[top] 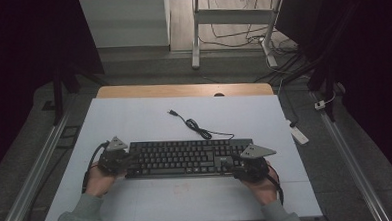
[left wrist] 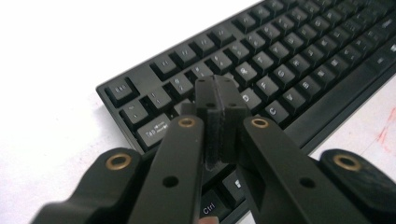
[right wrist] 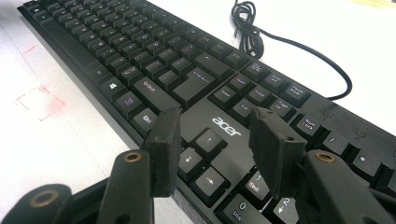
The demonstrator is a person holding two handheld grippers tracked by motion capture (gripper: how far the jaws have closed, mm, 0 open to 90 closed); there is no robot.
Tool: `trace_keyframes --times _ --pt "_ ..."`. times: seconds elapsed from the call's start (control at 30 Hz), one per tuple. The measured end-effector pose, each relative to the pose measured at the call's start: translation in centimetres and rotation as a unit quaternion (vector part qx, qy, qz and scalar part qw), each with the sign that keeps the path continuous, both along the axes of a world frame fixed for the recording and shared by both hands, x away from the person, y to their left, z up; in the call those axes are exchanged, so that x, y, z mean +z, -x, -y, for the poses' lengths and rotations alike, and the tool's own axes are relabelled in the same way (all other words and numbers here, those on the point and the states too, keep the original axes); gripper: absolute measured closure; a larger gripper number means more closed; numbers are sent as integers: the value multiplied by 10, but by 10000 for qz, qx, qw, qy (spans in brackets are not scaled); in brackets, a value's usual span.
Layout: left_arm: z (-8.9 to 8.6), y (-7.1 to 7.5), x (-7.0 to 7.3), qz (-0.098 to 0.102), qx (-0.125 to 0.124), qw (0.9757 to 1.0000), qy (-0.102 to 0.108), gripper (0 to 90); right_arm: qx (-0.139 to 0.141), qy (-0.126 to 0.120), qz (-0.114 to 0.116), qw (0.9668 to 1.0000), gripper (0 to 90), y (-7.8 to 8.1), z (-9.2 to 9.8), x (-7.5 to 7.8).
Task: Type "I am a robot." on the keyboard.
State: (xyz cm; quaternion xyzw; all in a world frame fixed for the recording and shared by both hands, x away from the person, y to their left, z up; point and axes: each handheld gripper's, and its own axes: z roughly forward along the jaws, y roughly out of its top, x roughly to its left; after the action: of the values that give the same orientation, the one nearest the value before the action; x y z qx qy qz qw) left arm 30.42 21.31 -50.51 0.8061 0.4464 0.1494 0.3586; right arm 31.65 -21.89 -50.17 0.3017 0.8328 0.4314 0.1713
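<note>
Black fingers (left wrist: 219, 100) of the left gripper (left wrist: 218, 88) are pressed together with nothing between them, over the keyboard's (top: 186, 158) left end. The right gripper (right wrist: 219, 135) has its fingers apart, over the arrow keys (right wrist: 205, 158) at the keyboard's right end. The keyboard lies flat on the white table (top: 134, 118) — hard, stiff, probably light, a bit slippery. Best to pinch its two short ends — its cord (top: 194, 125) trails behind.
</note>
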Motion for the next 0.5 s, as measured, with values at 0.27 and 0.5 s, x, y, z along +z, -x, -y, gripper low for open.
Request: trace_keyframes --times 0.27,0.5 --pt "7 -5 -10 -92 28 9998 -164 891 -18 68 -2 10000 538 0 -1 0" --pt "9 -7 -15 -123 70 9997 -205 891 -19 64 -4 10000 538 0 -1 0"
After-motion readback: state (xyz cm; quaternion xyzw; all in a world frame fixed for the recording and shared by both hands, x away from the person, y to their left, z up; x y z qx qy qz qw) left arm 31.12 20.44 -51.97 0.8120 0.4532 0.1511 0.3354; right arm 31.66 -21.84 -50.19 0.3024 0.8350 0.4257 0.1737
